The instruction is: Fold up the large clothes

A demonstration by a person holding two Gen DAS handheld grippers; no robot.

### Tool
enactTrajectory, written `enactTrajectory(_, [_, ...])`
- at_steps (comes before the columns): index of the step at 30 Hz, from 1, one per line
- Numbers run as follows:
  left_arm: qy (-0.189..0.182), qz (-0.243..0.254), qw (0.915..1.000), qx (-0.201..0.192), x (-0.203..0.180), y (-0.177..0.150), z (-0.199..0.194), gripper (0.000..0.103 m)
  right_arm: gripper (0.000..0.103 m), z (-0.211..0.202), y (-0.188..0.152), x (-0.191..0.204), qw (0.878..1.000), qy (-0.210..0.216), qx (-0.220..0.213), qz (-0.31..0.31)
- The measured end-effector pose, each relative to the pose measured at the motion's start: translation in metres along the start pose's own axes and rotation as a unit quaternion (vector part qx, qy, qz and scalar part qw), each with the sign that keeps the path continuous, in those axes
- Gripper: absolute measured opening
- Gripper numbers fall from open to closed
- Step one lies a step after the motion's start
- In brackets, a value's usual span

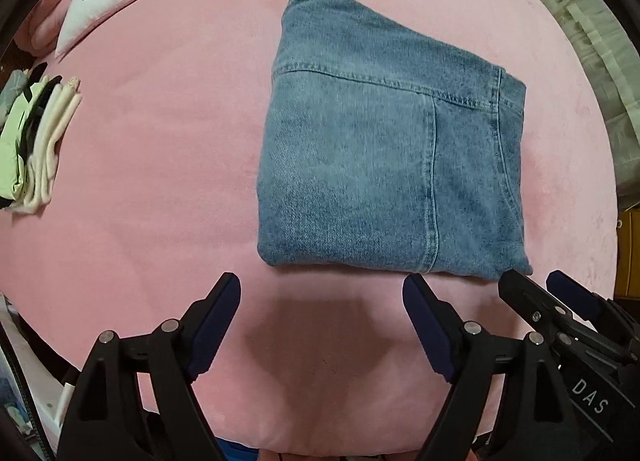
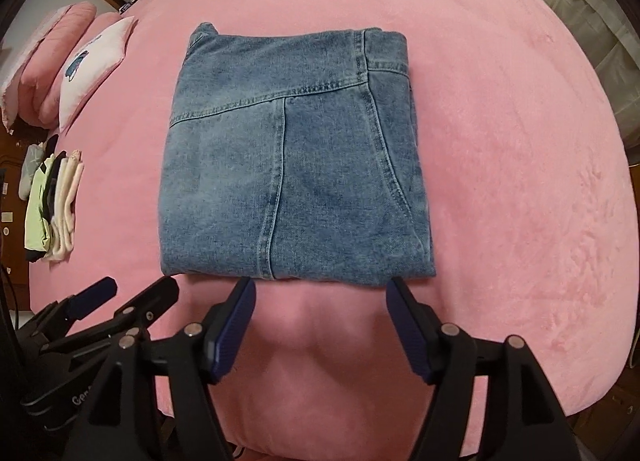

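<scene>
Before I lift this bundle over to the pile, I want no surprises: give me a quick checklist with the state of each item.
1. Denim garment folded into a compact rectangle, no loose ends showing: ok.
2. Left gripper open and holding nothing: ok.
3. Right gripper open and holding nothing: ok.
4. Both grippers lined up at the garment's near edge: ok for the right; the left sits off toward the near left corner.
5. Layers underneath lying flat: cannot tell, hidden by the top layer.
6. Pink blanket bare between the garment and the stack of folded clothes: ok.
</scene>
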State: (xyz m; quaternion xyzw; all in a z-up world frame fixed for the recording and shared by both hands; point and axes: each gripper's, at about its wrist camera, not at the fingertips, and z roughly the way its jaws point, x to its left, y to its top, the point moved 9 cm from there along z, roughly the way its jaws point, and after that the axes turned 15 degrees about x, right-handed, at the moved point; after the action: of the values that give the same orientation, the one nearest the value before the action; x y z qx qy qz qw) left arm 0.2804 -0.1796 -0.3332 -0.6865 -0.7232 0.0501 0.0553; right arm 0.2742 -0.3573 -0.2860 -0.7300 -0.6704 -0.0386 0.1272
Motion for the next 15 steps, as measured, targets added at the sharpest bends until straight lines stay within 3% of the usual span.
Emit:
enactTrajectory(7, [-0.028,-0.016,0.9995,-0.004,0.003,0.001,-0.009,0.083,0.079,-0.010,0.003,0.002,1.000,0.012,0.001,0.004])
enactTrajectory(15, [-0.015,-0.013,0.9997,-0.014,0.005,0.005,-0.012,0.084,0.083,-0.013,0.002,0.005,1.000,0.017,0.001,0.009])
